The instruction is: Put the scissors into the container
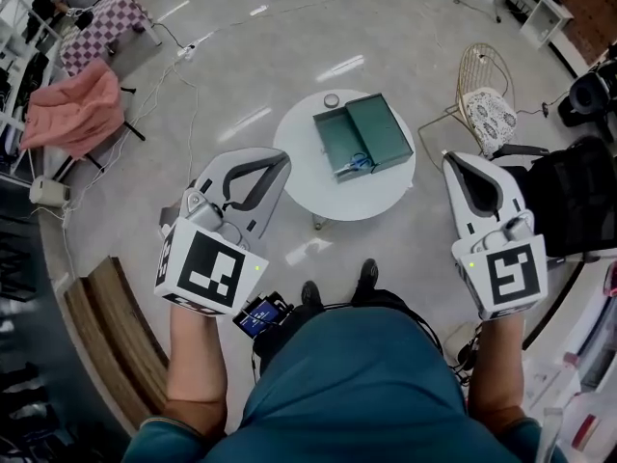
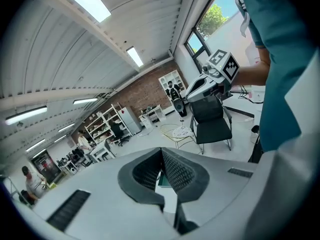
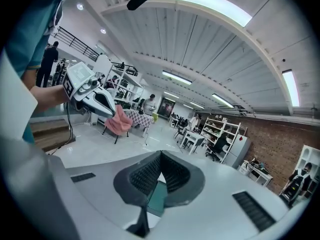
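A green container (image 1: 364,135) lies open on the round white table (image 1: 301,157), its lid folded out beside the tray. Scissors (image 1: 355,164) with blue handles lie in the tray near its front edge. My left gripper (image 1: 282,158) is held up at the table's left side, well above the floor, shut with nothing in it. My right gripper (image 1: 449,159) hovers to the right of the table, also shut and empty. In the left gripper view the jaws (image 2: 161,152) meet over a sliver of green. The right gripper view shows its jaws (image 3: 160,155) closed the same way.
A small round object (image 1: 332,100) sits on the table behind the container. A wire chair (image 1: 487,99) with a patterned cushion and a black chair (image 1: 571,201) stand at the right. A pink cloth (image 1: 72,109) hangs over a chair at the left, with cables (image 1: 183,51) on the floor. A wooden step (image 1: 96,326) is beside my left arm.
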A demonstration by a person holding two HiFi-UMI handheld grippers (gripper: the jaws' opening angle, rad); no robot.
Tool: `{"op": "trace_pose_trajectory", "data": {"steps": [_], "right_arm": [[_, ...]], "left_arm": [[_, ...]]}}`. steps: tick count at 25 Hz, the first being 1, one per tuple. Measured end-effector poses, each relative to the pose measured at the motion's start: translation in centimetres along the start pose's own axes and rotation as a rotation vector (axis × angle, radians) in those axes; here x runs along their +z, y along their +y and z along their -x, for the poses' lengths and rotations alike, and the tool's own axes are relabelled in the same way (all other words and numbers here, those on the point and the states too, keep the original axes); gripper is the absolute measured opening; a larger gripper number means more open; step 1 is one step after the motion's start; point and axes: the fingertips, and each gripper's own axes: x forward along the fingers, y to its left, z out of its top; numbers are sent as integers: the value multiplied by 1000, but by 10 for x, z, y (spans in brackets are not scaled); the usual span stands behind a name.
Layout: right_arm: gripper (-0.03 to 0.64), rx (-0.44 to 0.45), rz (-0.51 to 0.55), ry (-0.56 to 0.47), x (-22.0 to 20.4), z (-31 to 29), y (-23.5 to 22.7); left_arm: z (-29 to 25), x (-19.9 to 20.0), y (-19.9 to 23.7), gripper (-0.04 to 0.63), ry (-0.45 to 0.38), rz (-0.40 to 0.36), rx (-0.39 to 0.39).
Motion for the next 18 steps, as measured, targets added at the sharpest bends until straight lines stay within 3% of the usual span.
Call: {"op": "trace_pose_trajectory", "data": {"steps": [18], "right_arm": [[37, -2, 28, 26, 34, 6, 46]], "left_arm": [[55, -34, 9, 18, 1, 22, -1]]}}
